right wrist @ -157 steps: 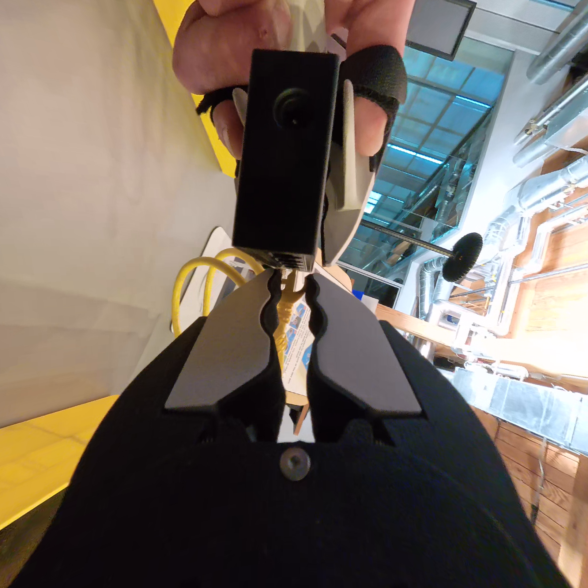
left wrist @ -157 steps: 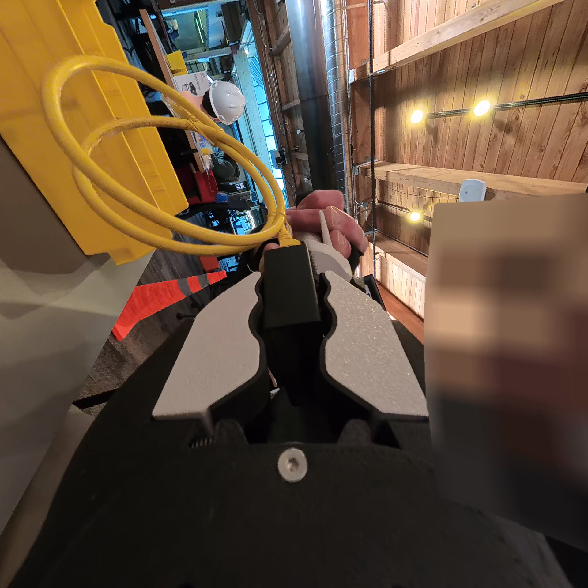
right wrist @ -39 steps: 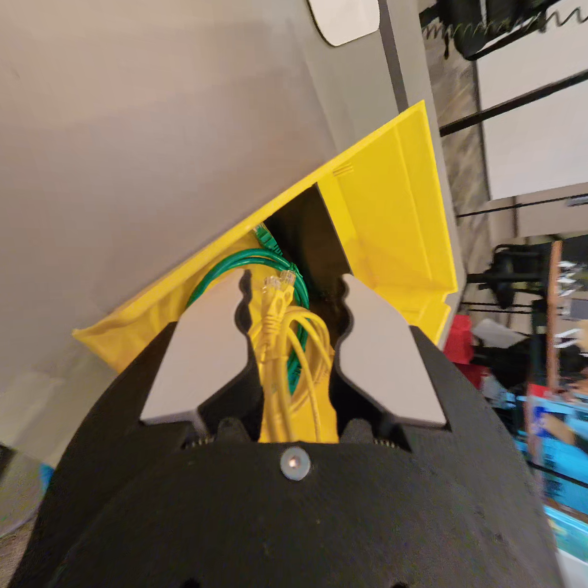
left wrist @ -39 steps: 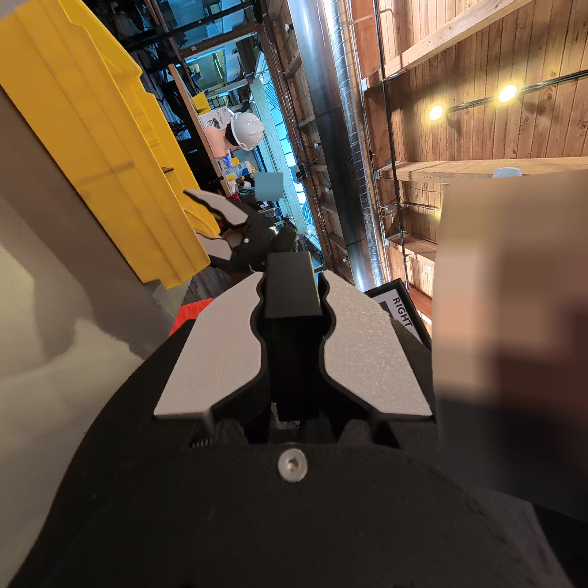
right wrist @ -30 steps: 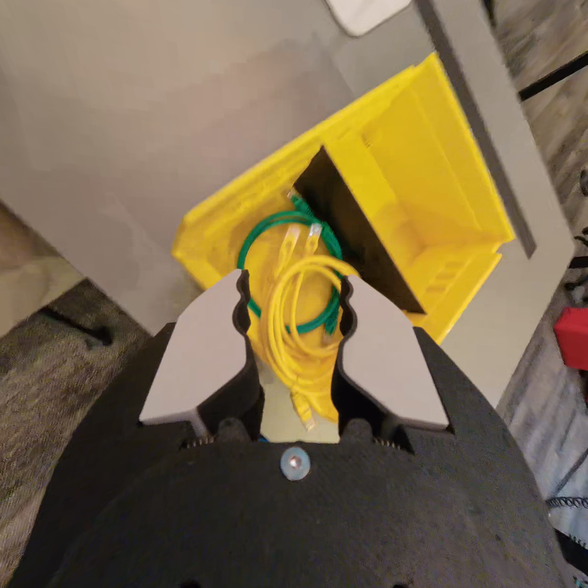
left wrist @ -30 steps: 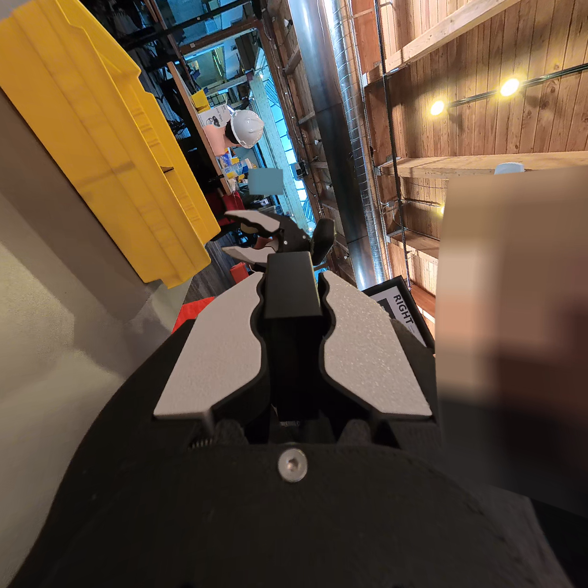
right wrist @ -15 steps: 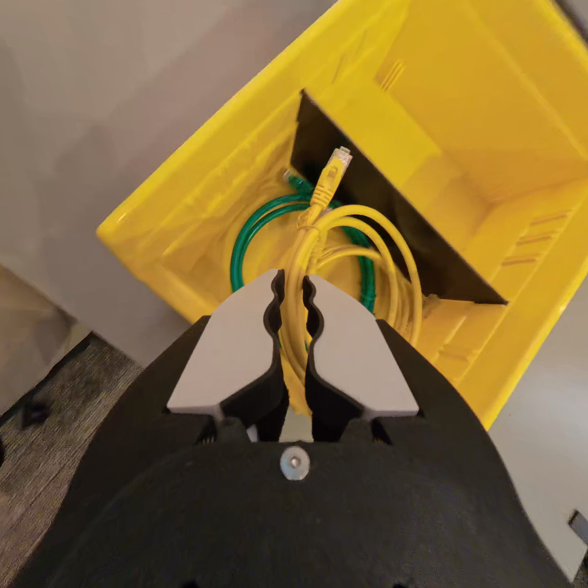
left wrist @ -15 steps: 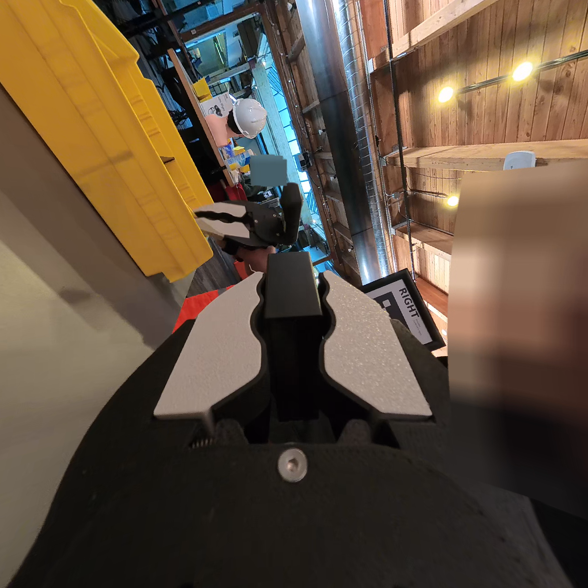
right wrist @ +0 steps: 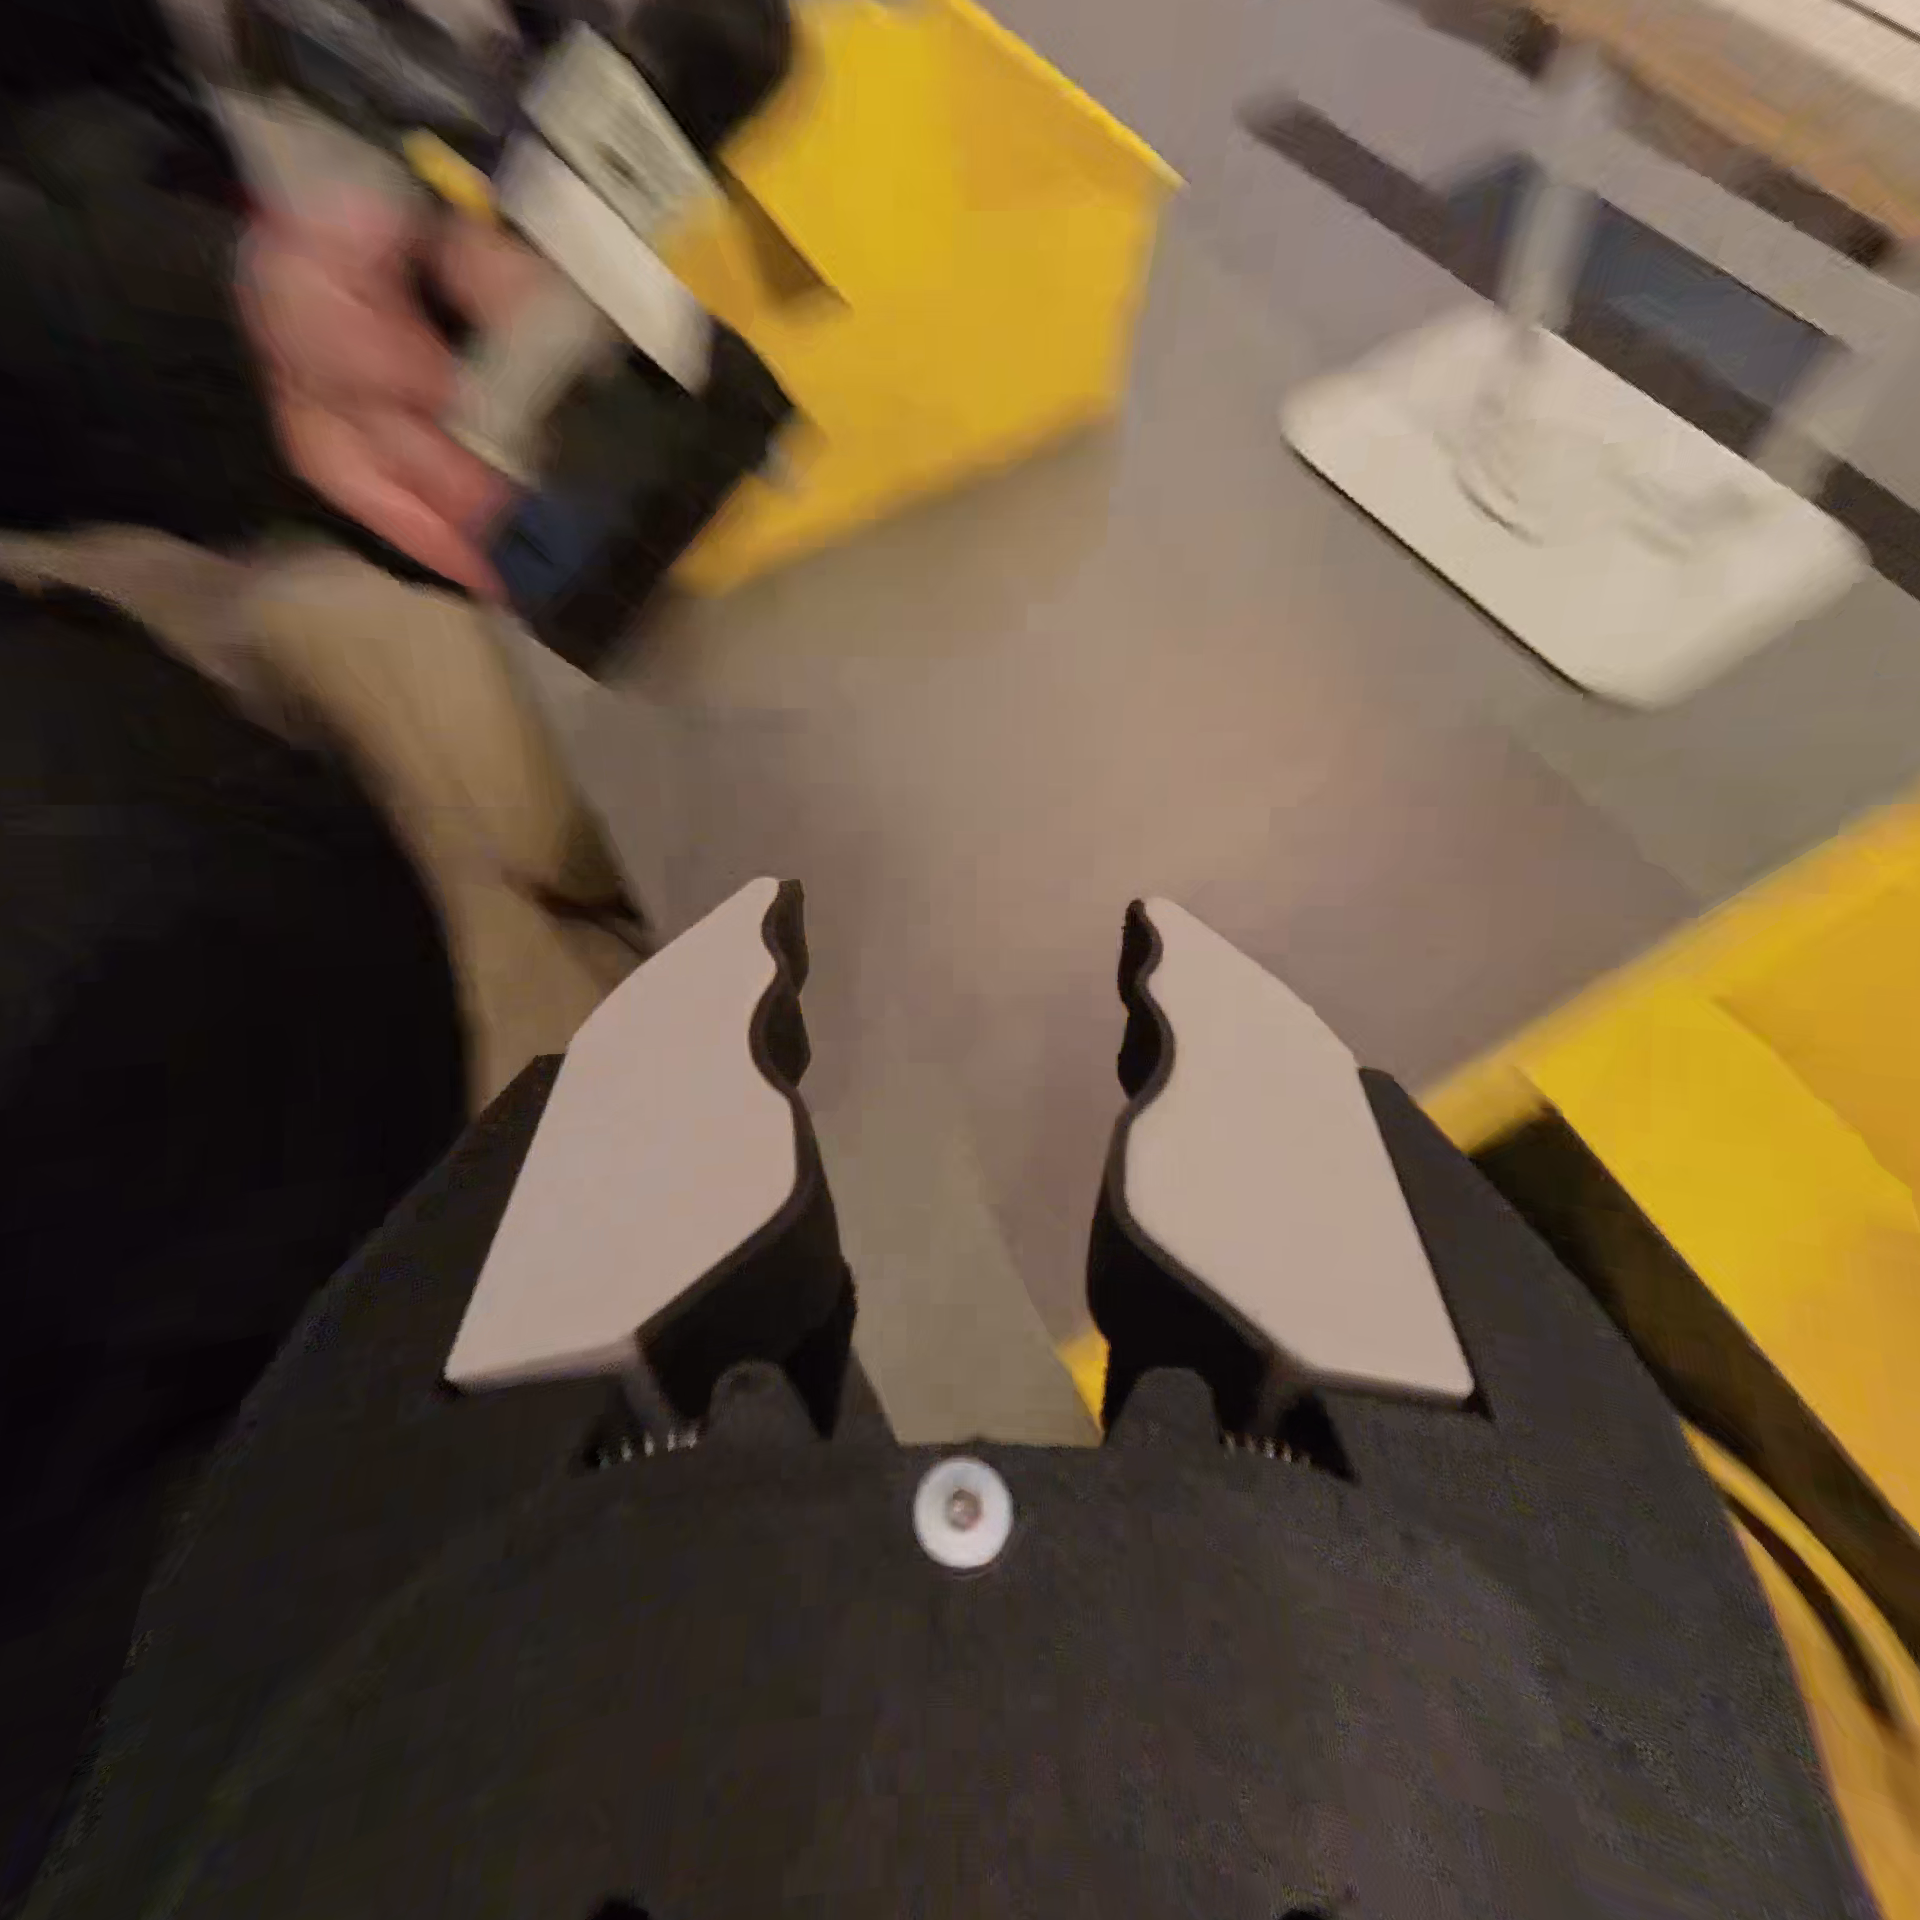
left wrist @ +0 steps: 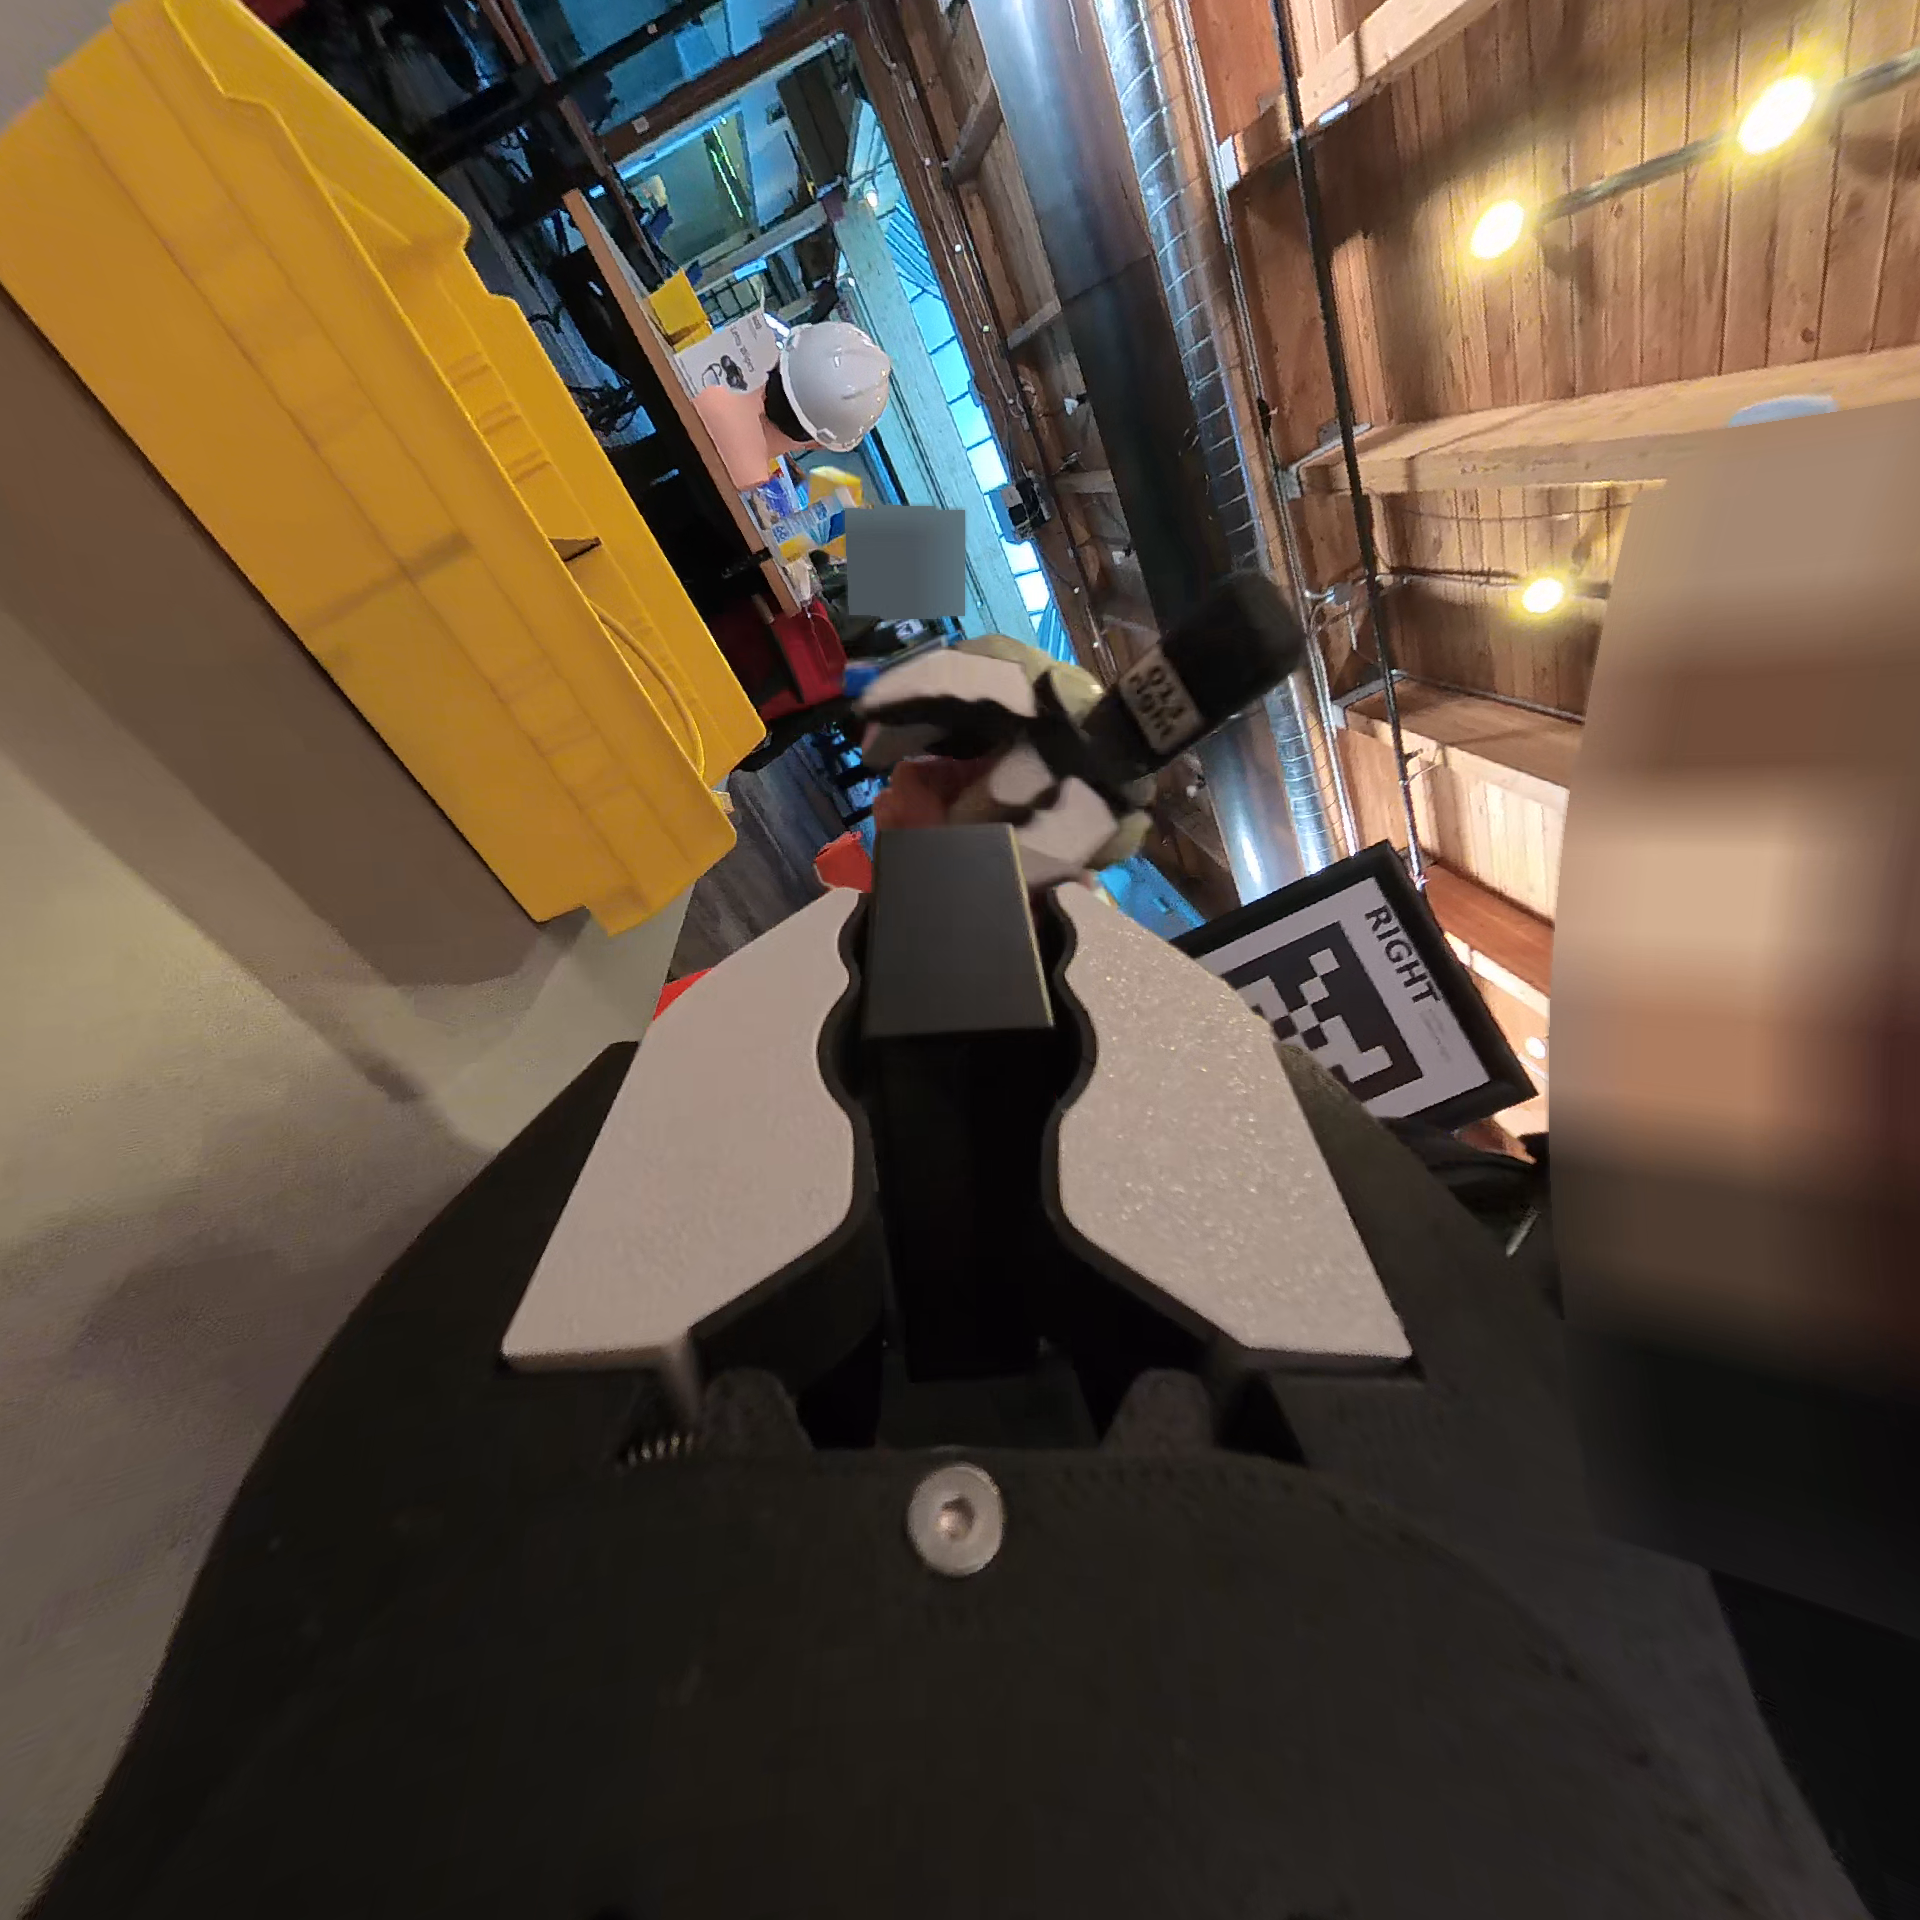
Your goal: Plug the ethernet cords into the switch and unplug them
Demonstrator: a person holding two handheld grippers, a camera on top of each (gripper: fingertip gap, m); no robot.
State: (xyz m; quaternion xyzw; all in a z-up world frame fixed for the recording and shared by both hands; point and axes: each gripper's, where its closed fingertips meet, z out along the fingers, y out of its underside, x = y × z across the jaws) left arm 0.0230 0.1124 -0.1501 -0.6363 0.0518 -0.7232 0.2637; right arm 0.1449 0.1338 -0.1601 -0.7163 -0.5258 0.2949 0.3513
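Observation:
My left gripper (left wrist: 956, 902) is shut on the black switch (left wrist: 956, 977), which stands up between its fingers. My right gripper (right wrist: 961, 904) is open and empty over the grey table (right wrist: 1039, 748); this view is blurred by motion. It also shows in the left wrist view (left wrist: 966, 727), just beyond the switch. The left gripper with the switch (right wrist: 613, 488) appears blurred at the upper left of the right wrist view, held by a hand. A loop of yellow cord (right wrist: 1797, 1631) lies in the yellow bin (right wrist: 1714, 1143) at the right edge.
A second yellow bin (right wrist: 935, 260) stands farther back on the table; one bin shows in the left wrist view (left wrist: 364, 468). A white stand base (right wrist: 1558, 499) sits at the upper right. A person's beige and dark sleeves (right wrist: 312, 831) fill the left side. Across from one pair of fingers to the other is roughly 12 cm.
My right gripper was shut on the yellow cord over the bin; now it is open, empty and swung away over the table. My left gripper still holds the switch.

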